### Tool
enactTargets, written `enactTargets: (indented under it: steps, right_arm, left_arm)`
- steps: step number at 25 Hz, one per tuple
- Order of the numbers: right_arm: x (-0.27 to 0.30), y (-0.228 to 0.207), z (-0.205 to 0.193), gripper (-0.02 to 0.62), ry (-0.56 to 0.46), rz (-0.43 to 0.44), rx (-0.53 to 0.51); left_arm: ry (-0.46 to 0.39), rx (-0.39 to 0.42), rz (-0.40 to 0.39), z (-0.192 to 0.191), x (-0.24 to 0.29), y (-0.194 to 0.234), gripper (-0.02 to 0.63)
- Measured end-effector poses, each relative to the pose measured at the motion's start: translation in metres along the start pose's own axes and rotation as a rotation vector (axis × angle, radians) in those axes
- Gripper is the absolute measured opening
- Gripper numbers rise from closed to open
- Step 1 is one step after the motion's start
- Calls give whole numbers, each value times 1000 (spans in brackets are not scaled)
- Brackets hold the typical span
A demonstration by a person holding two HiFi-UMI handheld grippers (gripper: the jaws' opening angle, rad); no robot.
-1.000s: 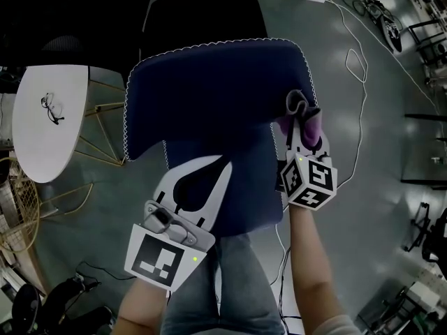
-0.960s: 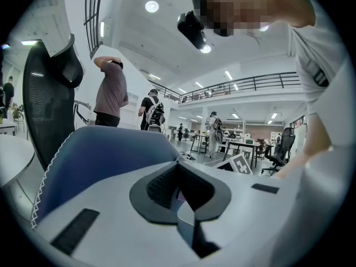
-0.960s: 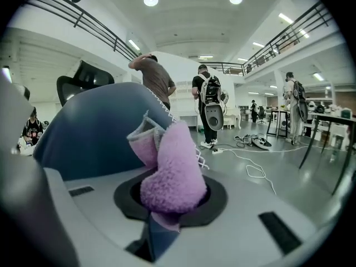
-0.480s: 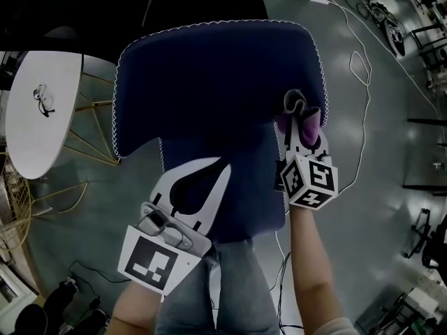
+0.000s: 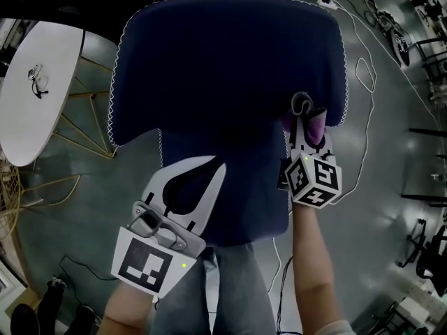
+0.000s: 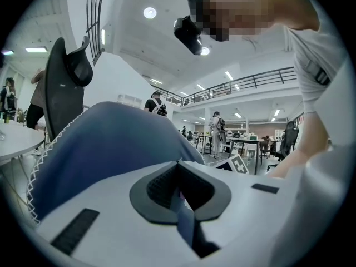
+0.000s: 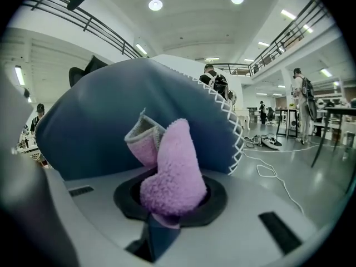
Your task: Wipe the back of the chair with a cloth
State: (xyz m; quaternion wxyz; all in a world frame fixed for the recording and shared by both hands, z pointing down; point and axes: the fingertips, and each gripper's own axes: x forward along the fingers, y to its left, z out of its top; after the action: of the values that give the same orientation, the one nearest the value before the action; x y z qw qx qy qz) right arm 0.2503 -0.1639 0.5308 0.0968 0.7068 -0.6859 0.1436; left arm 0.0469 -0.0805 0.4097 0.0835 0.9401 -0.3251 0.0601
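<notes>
**Cloth held to the right edge of the chair back, left gripper resting lower down**

Below us, filling most of the head view, is the dark blue chair back point(image 5: 230, 68) with its white stitched rim. It is broad at the top and narrows to a stem that runs down toward our legs. We stand behind it and look steeply down, so the whole rear face is within reach of both arms.

The left gripper point(image 5: 218, 162) lies over the narrow lower stem. Its own view shows its jaws brought together with nothing between them. The blue fabric point(image 6: 111, 143) rises just beyond the tips. We judge it is parked there to steady the chair or simply to stay out of the way, since it has no part in the wiping.

The right gripper point(image 5: 305, 135) reaches higher, to where the wide upper part curves in at its right edge. Its jaws are clamped on the pink cloth point(image 5: 306, 117). In the right gripper view the cloth point(image 7: 169, 168) is pinched low, so a thick fluffy fold stands out past the tips. That way the soft pile meets the chair rather than the hard plastic. The fold appears to lie against the fabric point(image 7: 111, 115) just inside the stitched edge. We cannot confirm firm contact.

Starting at that corner makes sense to us: from here a stroke can run across or up the panel, most of which we judge is not yet wiped.
</notes>
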Motion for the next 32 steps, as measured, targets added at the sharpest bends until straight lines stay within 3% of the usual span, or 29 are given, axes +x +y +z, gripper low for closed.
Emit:
enactTargets:
  steps: [9,32]
  right_arm:
    - [3,13,-2,78,12,24,-37]
    - [16,85,-4,78,29,142,97]
  left_arm:
    - [-12,-16,23,-2,-13,3,12]
    - [-13,-37,128,-11,-58,33,12]
